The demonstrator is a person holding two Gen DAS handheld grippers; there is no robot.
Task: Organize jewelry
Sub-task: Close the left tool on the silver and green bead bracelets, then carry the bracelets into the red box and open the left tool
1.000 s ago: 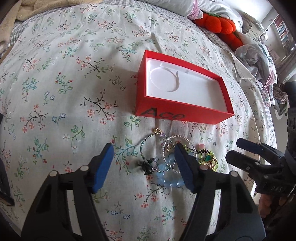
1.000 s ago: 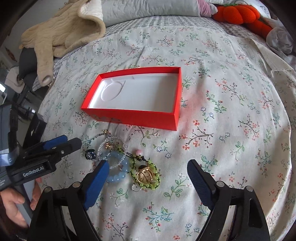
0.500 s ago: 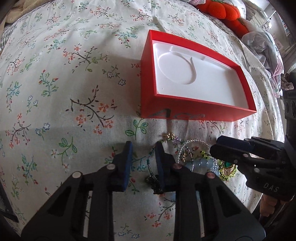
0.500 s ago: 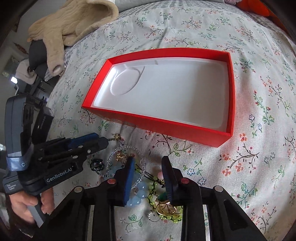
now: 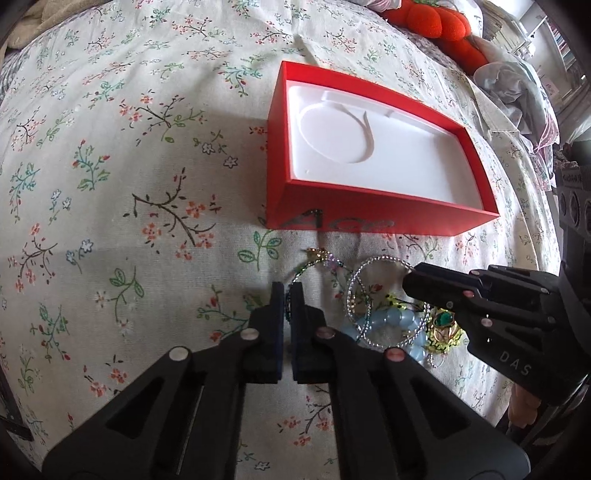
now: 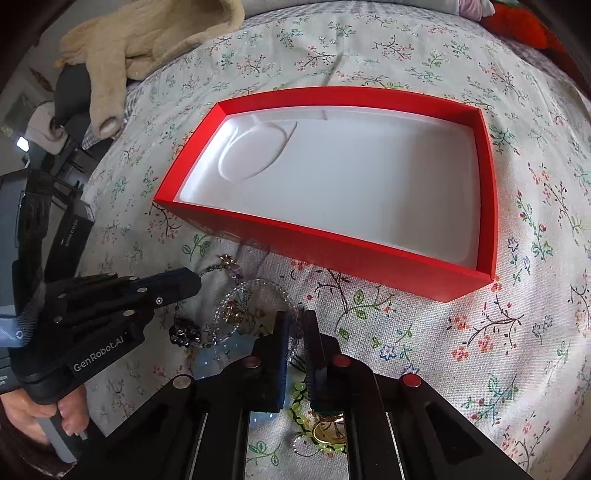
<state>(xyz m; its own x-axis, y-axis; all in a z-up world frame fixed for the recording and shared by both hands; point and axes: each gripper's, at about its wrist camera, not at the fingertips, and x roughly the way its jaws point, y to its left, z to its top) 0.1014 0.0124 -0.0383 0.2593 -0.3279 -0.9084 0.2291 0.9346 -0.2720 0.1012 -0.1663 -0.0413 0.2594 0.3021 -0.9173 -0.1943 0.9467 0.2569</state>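
Observation:
An open red box (image 5: pixel 373 216) (image 6: pixel 328 242) with a white moulded insert lies on the flowered bedspread. A pile of jewelry lies just in front of it: a green beaded bracelet (image 5: pixel 308 264), a clear beaded bracelet (image 5: pixel 373 264) (image 6: pixel 258 286), a pale blue bead bracelet (image 5: pixel 391 319), a green and gold piece (image 5: pixel 443 326) (image 6: pixel 325 432) and a dark bead cluster (image 6: pixel 184 332). My left gripper (image 5: pixel 287 291) is shut on the green beaded bracelet. My right gripper (image 6: pixel 295 325) is shut on the clear beaded bracelet.
The flowered bedspread (image 5: pixel 110 184) covers the whole bed. A cream knit garment (image 6: pixel 147 40) lies at the far left, an orange plush toy (image 5: pixel 436 26) and crumpled clothes (image 5: pixel 517 92) at the far right. Each gripper shows in the other's view.
Both grippers have moved down onto the jewelry pile and gone from wide open to shut, the left on the green beaded bracelet, the right on the clear one.

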